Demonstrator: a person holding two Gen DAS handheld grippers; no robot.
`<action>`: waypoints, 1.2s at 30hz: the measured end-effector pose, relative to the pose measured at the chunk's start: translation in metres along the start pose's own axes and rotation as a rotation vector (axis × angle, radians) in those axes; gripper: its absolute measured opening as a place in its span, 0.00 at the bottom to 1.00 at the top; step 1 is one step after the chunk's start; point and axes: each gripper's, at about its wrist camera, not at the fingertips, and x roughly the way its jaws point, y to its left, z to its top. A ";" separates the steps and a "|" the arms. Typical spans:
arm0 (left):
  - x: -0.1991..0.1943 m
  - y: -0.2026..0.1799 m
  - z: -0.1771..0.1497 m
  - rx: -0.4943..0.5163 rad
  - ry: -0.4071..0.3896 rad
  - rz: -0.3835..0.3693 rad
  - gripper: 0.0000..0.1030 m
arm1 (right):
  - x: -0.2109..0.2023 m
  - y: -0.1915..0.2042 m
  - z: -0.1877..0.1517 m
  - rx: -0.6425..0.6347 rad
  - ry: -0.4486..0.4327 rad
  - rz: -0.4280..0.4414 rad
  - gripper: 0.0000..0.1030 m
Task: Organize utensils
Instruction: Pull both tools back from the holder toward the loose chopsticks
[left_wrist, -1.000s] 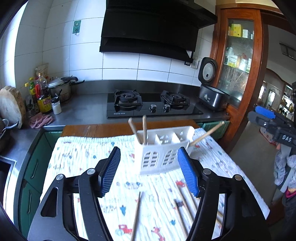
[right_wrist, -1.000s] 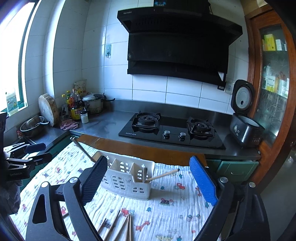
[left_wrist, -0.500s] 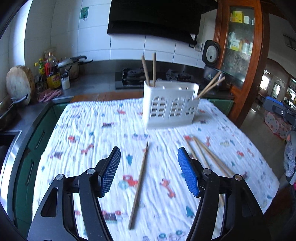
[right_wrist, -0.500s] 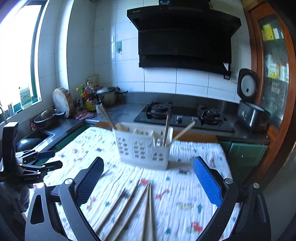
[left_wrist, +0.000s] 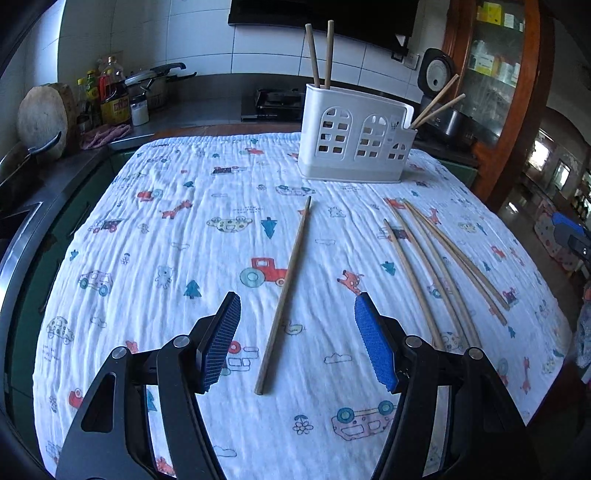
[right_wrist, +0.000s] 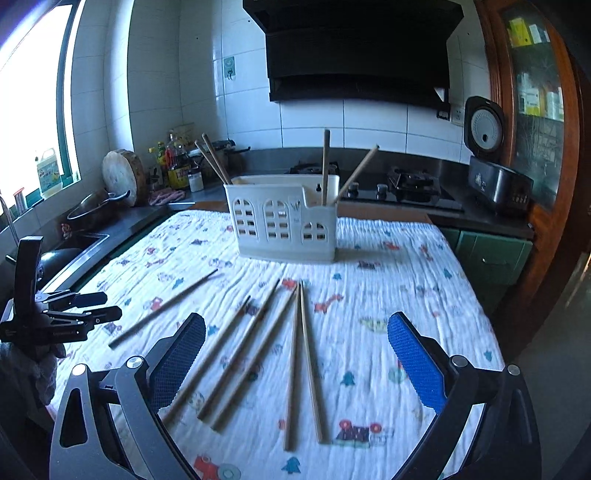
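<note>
A white utensil holder (left_wrist: 354, 142) (right_wrist: 284, 218) stands at the far side of a patterned cloth, with chopsticks upright at both its ends. A single wooden chopstick (left_wrist: 284, 295) (right_wrist: 162, 308) lies on the cloth, its near end between my left gripper's fingers. My left gripper (left_wrist: 297, 343) is open and empty, low over it. Several more chopsticks (left_wrist: 439, 266) (right_wrist: 266, 354) lie fanned to the right. My right gripper (right_wrist: 295, 365) is open and empty above their near ends. The left gripper also shows in the right wrist view (right_wrist: 85, 310).
The cloth-covered table (left_wrist: 166, 258) ends at a steel counter with a sink (right_wrist: 74, 243) on the left. Behind are a gas stove (right_wrist: 402, 184), oil bottles (left_wrist: 110, 96), a chopping block (left_wrist: 40, 114), a rice cooker (right_wrist: 491, 158) and a wooden cabinet (left_wrist: 498, 74).
Both grippers have dropped lower and pulled back toward the near side of the table. The holder now looks farther away and the loose chopsticks have come into view beneath the open fingers.
</note>
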 end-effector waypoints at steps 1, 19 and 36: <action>0.001 0.000 -0.001 -0.003 0.004 -0.003 0.62 | 0.002 -0.001 -0.004 0.005 0.009 0.000 0.93; 0.024 0.004 -0.016 -0.006 0.065 -0.002 0.67 | 0.025 -0.020 -0.045 0.047 0.148 -0.014 0.93; 0.037 0.003 -0.018 0.021 0.107 0.029 0.65 | 0.037 -0.030 -0.053 0.024 0.210 -0.045 0.93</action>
